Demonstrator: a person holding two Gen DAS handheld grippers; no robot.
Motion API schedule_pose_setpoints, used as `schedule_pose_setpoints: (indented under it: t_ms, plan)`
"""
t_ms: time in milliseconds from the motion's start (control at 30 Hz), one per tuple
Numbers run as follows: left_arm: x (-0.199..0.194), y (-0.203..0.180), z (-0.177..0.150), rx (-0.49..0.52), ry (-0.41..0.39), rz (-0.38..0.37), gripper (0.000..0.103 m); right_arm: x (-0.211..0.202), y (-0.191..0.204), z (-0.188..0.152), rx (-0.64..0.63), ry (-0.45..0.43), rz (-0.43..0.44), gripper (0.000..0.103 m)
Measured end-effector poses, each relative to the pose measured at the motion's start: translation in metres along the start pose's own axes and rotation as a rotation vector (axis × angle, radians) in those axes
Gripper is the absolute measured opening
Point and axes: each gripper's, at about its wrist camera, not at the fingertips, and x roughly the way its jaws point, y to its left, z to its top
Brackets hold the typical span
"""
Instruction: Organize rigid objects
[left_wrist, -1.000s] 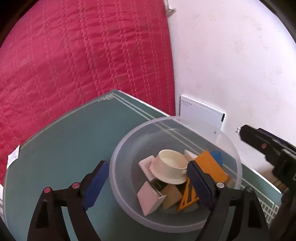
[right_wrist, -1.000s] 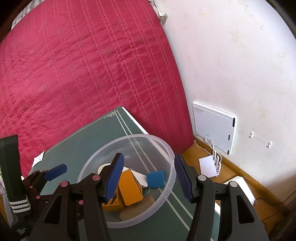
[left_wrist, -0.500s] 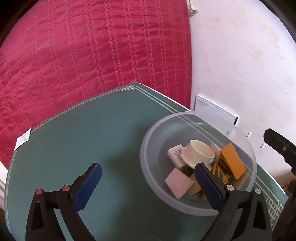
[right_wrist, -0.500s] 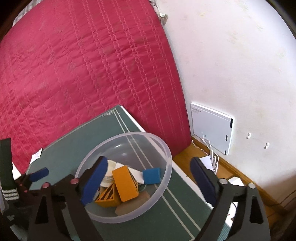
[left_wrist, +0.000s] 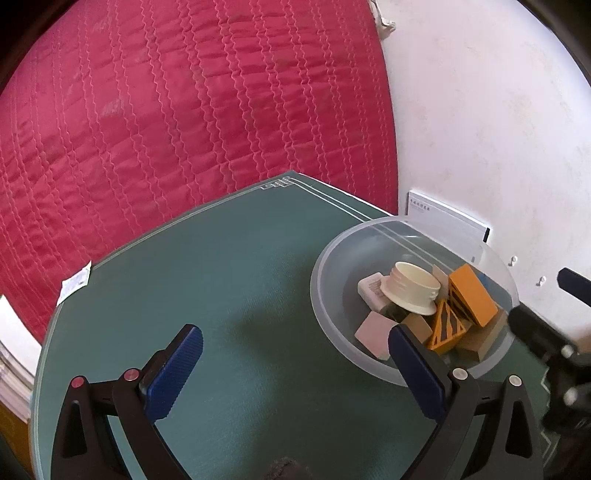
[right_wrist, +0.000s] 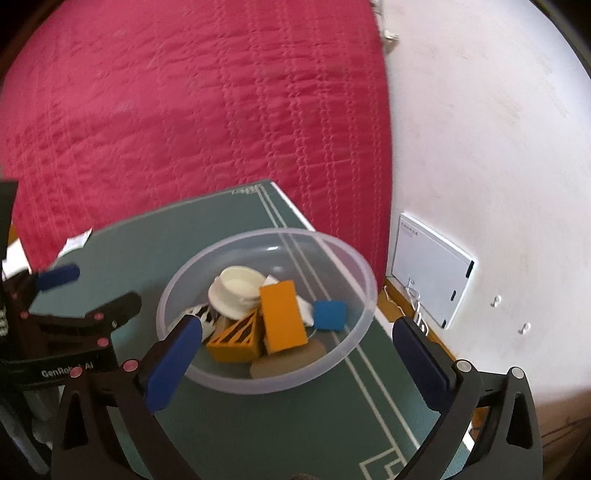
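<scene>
1. Both my claws stand wide with nothing between the pads. Left gripper (left_wrist: 295, 365) sits over bare green mat (left_wrist: 221, 277); right gripper (right_wrist: 297, 354) frames the clear plastic bowl (right_wrist: 364, 284), and its jaws have just been opening.
2. Task items are all piled in that bowl at the mat's far right corner: cream round threaded cap (right_wrist: 238, 288), orange rectangular block (right_wrist: 282, 315), orange striped wedge (right_wrist: 236, 339), blue square tile (right_wrist: 330, 314), pink square block (left_wrist: 376, 328), tan block (right_wrist: 288, 362), white ribbed piece (left_wrist: 373, 291).
3. I read the wide jaws as a release or a set-up for the next pick; the mat's left half is free for laying things out.
4. In the way: the orange block leans on the wedge and cap, so a pull may shift its neighbours; the bowl wall blocks a low approach.
5. Around: red quilted cover (left_wrist: 184, 110) behind, white wall panel (right_wrist: 432, 280) to the right, white paper tag (left_wrist: 75, 282) at the mat's left edge.
</scene>
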Motion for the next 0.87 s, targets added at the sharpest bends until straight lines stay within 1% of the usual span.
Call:
schedule_pose_setpoints:
  t_ms: [200, 667, 867]
  plan:
    - [-0.001, -0.004, -0.003, 0.032, -0.016, 0.036, 0.102, 0.003, 0.011, -0.008, -0.053, 0.028, -0.016, 0.103]
    - [0.0, -0.01, -0.006, 0.052, -0.018, 0.012, 0.102, 0.003, 0.007, -0.011, -0.052, 0.051, -0.031, 0.103]
    - [0.0, -0.008, -0.008, 0.046, -0.008, 0.008, 0.102, 0.005, 0.006, -0.01, -0.035, 0.049, -0.019, 0.103]
